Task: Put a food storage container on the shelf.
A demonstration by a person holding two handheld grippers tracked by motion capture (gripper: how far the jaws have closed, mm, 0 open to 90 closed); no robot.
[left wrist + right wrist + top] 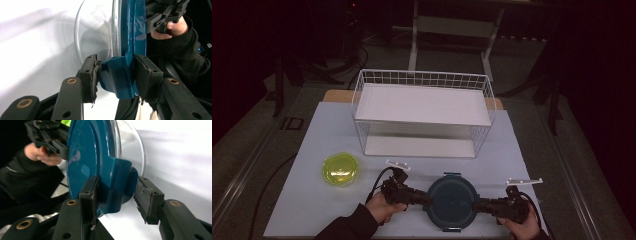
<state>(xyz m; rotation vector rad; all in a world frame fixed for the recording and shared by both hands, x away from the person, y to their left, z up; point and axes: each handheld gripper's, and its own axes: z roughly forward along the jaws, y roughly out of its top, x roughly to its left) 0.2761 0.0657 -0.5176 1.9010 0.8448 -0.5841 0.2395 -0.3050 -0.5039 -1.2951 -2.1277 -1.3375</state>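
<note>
A round clear container with a teal snap lid sits on the white table near its front edge. My left gripper comes at it from the left. In the left gripper view its jaws are shut on the lid's teal side latch, a pad pressing on each face. From the right, my right gripper straddles the opposite latch. In the right gripper view one pad lies against the lid, while the other pad stands a small gap off the latch.
A white wire basket shelf stands at the back of the table. A small yellow-green lidded bowl lies to the front left. The white tabletop ends close in front of the hands; dark floor surrounds it.
</note>
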